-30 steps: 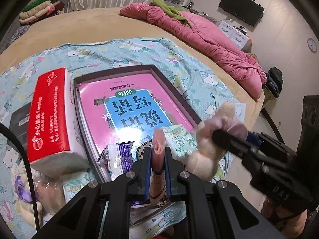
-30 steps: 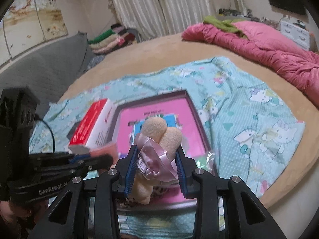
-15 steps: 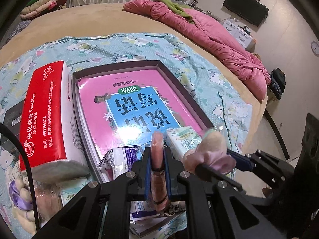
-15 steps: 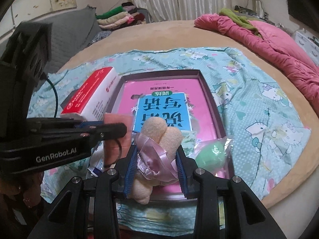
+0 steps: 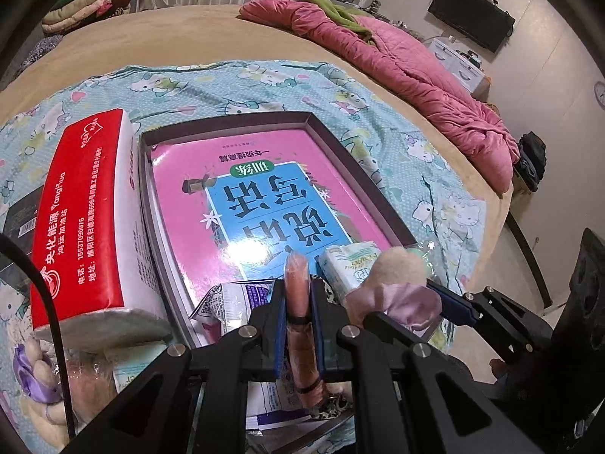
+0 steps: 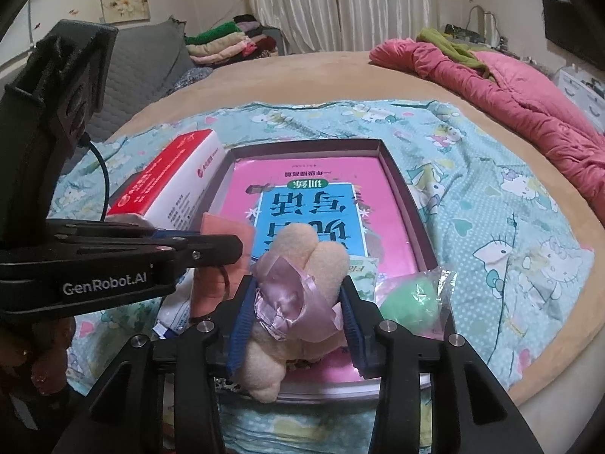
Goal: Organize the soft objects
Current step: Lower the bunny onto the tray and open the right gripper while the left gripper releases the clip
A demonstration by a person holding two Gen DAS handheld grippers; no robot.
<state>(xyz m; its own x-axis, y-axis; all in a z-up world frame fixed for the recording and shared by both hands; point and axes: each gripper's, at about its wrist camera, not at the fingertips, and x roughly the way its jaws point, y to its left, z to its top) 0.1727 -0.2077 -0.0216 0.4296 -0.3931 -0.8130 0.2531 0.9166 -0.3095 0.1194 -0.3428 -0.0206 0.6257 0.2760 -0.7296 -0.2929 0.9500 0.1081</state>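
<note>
Standing upright between left tool fingers: pink cloth roll.

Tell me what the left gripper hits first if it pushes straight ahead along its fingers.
Probably the pink-and-blue book lying in the dark tray; the left gripper, shut on a peach cloth, points over it. Depth is unclear.

Ahead of my grippers, a round tan bed under a teal cartoon-print sheet. Far right, a crumpled pink duvet with a green cloth on top. Pale curtains straight ahead; folded clothes stack beside a grey sofa ahead-left. Right wall: black TV, white drawers, wall clock.
</note>
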